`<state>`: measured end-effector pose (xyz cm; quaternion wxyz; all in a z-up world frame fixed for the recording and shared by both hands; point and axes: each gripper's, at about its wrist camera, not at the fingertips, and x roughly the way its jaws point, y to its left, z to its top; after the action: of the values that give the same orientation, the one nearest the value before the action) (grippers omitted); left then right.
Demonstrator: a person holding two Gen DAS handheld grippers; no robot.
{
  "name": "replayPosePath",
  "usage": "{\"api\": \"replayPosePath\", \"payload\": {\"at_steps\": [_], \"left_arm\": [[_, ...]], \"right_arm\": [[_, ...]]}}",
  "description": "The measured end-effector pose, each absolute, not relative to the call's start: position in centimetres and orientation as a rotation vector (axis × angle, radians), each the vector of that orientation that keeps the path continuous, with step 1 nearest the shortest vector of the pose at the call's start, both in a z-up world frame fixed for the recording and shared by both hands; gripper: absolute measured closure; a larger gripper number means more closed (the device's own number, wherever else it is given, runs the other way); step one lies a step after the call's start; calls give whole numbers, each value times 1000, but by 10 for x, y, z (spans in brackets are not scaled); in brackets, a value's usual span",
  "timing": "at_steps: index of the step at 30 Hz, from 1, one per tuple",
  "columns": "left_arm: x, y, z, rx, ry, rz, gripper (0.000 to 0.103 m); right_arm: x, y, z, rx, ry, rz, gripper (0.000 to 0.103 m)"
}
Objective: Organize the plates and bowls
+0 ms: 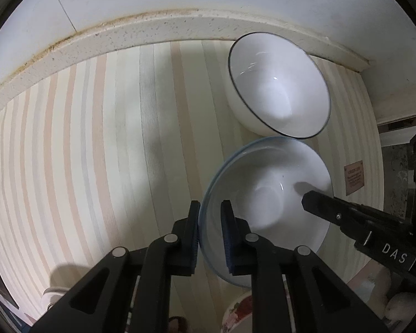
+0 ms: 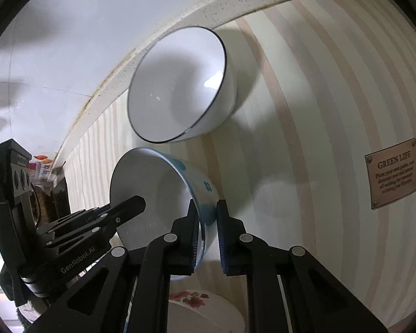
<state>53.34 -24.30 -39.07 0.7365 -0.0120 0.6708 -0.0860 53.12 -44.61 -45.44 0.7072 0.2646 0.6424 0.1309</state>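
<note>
A white bowl with blue flowers and a blue rim (image 1: pixel 266 191) (image 2: pixel 152 191) is held above the striped mat by both grippers. My left gripper (image 1: pixel 210 208) is shut on its left rim. My right gripper (image 2: pixel 206 208) is shut on the opposite rim and shows in the left wrist view (image 1: pixel 319 202) reaching in from the right. A larger white bowl with a thin dark rim (image 1: pixel 280 86) (image 2: pixel 180 86) rests on the mat beyond it, close to the backsplash ledge.
The striped mat (image 1: pixel 97 138) (image 2: pixel 305 111) covers the counter up to a speckled ledge (image 1: pixel 152 27) and white wall. A brown "GREEN LIFE" label (image 2: pixel 393 173) sits on the mat. A flowered dish (image 2: pixel 199 308) (image 1: pixel 235 313) lies below the grippers.
</note>
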Motion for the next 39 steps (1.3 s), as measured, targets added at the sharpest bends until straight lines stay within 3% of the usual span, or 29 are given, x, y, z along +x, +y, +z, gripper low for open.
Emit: {"api": "replayPosePath", "payload": {"at_steps": [13,20,39], "left_arm": [[482,-247,-311,6,1380,-247,90],[442,-250,-306,26,1373,-271,90],[402,-264,-367,99,1514,-285,90]], "right_arm": [[486,-446,-374,526,1358,334,89],[435,-462,-349,500,1362,346,89],[378,-462,-416,529,1498,298,89]]}}
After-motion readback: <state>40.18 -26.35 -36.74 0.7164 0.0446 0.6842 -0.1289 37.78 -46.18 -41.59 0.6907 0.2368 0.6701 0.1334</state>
